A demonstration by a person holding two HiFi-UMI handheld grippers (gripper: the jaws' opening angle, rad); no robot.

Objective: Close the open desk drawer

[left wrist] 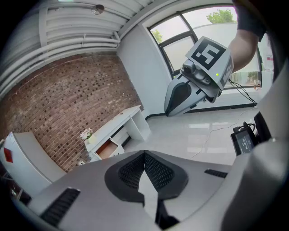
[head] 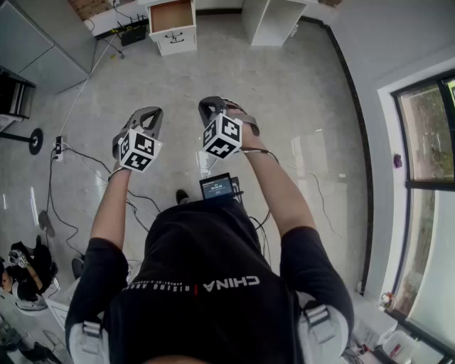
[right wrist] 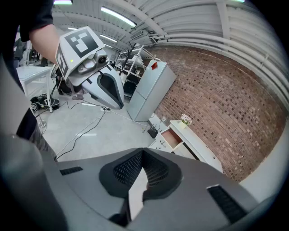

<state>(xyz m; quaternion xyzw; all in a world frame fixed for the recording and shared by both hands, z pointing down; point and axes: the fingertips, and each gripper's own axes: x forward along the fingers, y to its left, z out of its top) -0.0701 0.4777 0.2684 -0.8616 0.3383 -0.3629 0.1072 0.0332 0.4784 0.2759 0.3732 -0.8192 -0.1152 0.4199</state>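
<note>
The white desk (head: 270, 20) stands against the far wall, and its drawer unit's top drawer (head: 170, 15) is pulled out, showing a brown inside. Both grippers are held up in mid-air, well short of it. My left gripper (head: 146, 114) is shut with nothing between its pads. My right gripper (head: 211, 105) beside it is shut and empty too. The left gripper view shows the open drawer (left wrist: 107, 149) far beyond the closed jaws (left wrist: 144, 154), with the right gripper (left wrist: 198, 76) at the upper right. In the right gripper view the drawer (right wrist: 171, 136) lies past the closed jaws (right wrist: 142, 152).
Cables (head: 78, 160) and a power strip (head: 58, 148) trail over the pale floor at the left. A grey cabinet (right wrist: 151, 90) stands left of the desk. A small flower pot (right wrist: 185, 120) sits on the desk top. A window (head: 426, 178) runs along the right wall.
</note>
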